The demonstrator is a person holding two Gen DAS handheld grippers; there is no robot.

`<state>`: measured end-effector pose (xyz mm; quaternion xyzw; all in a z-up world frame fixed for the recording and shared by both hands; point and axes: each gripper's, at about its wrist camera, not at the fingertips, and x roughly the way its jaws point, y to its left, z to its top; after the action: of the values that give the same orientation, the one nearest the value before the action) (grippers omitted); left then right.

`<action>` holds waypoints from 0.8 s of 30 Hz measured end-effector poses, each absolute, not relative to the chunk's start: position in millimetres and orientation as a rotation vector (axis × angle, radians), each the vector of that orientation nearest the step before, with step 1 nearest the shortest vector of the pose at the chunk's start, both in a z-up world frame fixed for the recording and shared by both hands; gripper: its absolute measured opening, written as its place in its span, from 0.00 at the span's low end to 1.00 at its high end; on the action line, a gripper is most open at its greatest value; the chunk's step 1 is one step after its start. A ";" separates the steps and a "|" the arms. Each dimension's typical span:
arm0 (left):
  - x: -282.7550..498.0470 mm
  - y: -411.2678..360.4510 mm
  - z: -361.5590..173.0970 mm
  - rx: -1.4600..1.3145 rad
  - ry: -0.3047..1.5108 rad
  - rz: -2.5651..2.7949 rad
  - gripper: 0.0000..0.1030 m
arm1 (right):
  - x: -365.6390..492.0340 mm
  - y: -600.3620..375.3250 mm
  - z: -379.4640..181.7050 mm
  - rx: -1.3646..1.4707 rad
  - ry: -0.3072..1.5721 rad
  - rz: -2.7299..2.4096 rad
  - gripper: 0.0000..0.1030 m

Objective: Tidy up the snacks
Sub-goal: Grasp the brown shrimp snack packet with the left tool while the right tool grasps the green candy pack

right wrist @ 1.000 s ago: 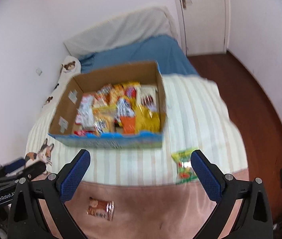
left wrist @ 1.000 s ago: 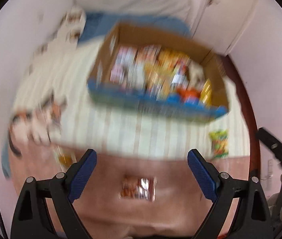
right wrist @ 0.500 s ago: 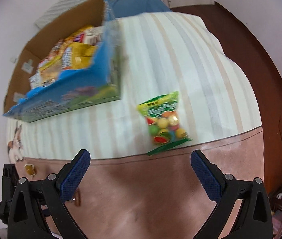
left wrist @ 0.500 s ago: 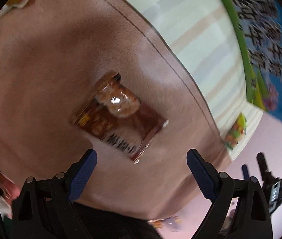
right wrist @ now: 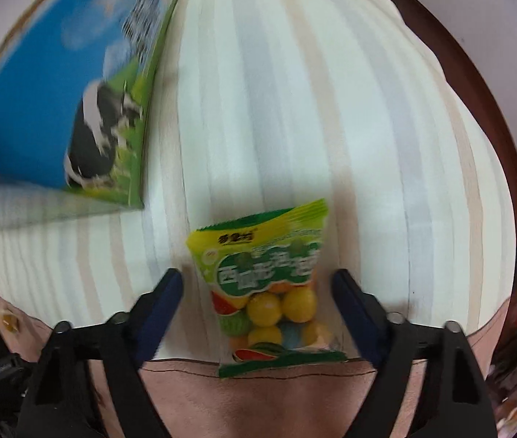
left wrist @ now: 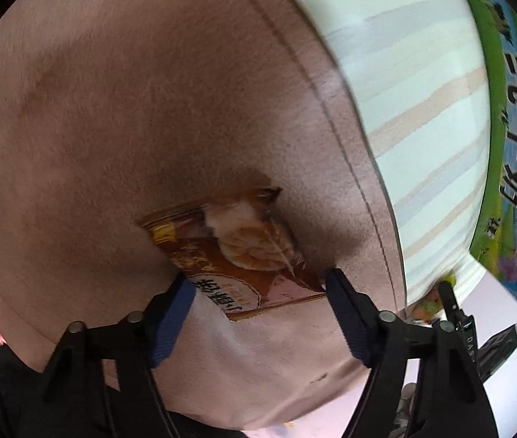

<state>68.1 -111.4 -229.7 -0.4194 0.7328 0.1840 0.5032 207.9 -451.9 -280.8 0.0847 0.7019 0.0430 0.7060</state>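
Note:
A brown snack packet lies on the pink-brown blanket. My left gripper has come down over it and its jaws are closing; both blue pads touch the packet's edges. A green and yellow bag of coloured candy balls lies on the striped sheet at the blanket's seam. My right gripper straddles it with its jaws closing, and a small gap still shows on each side. The blue and green snack box stands at the upper left, and its printed wall also shows in the left wrist view.
A small yellow snack lies on the blanket at the far left. Dark wood floor runs along the bed's right side. A black device sits past the bed's edge at the lower right.
Both grippers have dropped from above the bed down onto their packets. The box has slid out to the frames' edges. Both pairs of jaws have narrowed around the brown packet and the candy bag.

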 end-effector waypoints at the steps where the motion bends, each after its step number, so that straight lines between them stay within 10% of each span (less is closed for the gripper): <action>1: 70.5 -113.3 -227.3 -0.972 1.765 0.436 0.65 | 206.5 -448.9 -280.5 0.171 1.558 0.107 0.69; 13: 118.2 -188.2 -200.0 -0.054 1.691 0.119 0.57 | 149.7 -423.3 -284.3 0.236 1.700 0.286 0.55; 24: 101.3 -162.9 -214.5 -0.314 1.688 0.184 0.69 | 164.5 -443.8 -295.0 0.327 1.655 0.206 0.72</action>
<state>101.3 -162.9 -214.5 -0.1383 0.7429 0.0811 0.6499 164.5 -443.8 -295.0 0.1444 0.7316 0.0909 0.6600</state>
